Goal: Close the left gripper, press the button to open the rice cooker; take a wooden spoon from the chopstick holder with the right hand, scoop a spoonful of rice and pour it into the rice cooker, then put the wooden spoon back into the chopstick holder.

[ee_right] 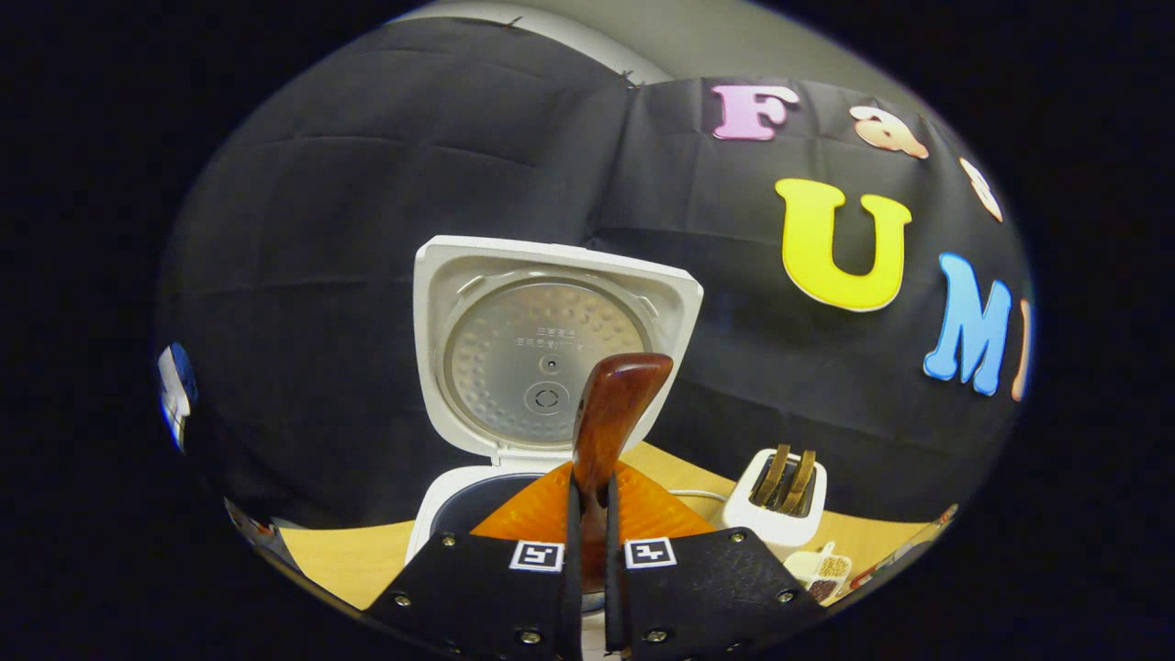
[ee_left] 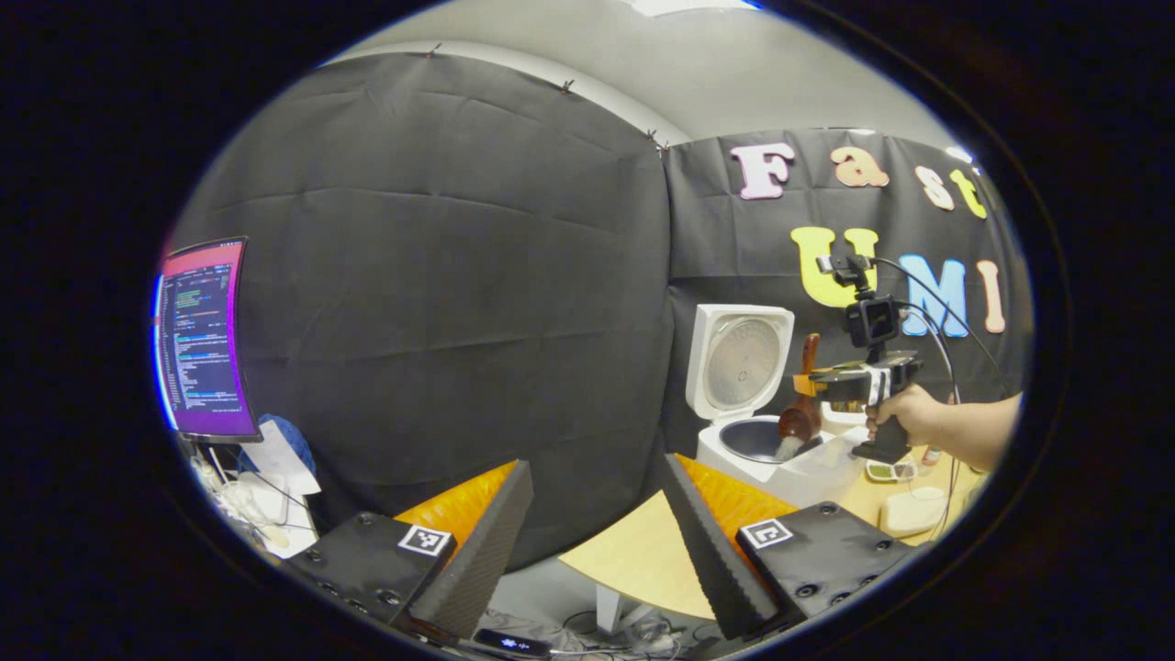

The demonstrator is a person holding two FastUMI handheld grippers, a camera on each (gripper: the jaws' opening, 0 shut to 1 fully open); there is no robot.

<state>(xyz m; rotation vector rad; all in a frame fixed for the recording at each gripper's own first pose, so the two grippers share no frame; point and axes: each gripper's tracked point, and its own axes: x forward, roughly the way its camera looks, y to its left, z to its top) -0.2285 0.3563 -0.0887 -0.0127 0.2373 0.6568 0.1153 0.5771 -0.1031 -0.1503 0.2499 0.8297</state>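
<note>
Wooden table [ee_left: 633, 551] edge near, rice cooker [ee_left: 766, 441] open, right gripper [ee_right: 587, 523] clamping wooden spoon [ee_right: 610, 413], left gripper [ee_left: 597, 542] spread wide.

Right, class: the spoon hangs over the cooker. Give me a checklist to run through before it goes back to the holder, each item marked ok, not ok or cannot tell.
1. Lid up: ok, it stands open.
2. Right gripper shut on the spoon: ok, both fingers clamp its handle.
3. Spoon head over the pot: ok, tipped bowl-down above it.
4. Rice all poured out: cannot tell; white grains show at the spoon's lip.
5. Left gripper out of the way: ok, open and well back from the cooker.
6. Holder reachable: cannot tell.
</note>
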